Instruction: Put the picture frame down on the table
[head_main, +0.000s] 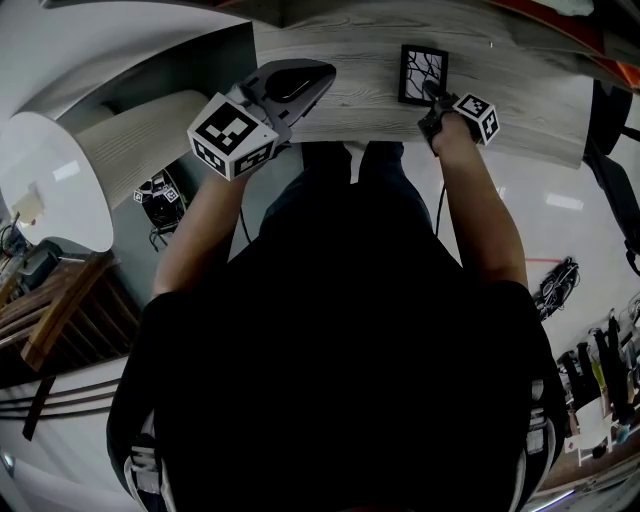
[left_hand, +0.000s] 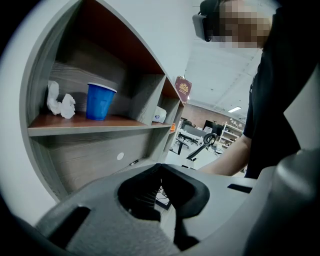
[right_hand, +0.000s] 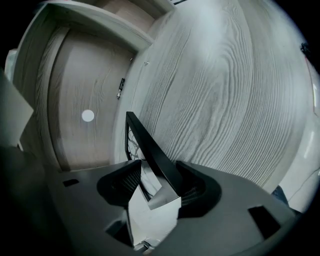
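Picture frame (head_main: 423, 72): upper right, over table (head_main: 520, 100).
Right gripper (head_main: 431, 97): jaws spread, frame corner between them.
Left gripper (head_main: 322, 78): jaws together, empty.

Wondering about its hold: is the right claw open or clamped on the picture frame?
Open. The right gripper has its jaws apart, with the picture frame between them.

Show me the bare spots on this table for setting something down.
Bare wood runs along the table between the left gripper and the picture frame, and again right of the frame toward the table's edge. It is crowded only at the frame, where the right gripper has the frame's corner between its jaws.
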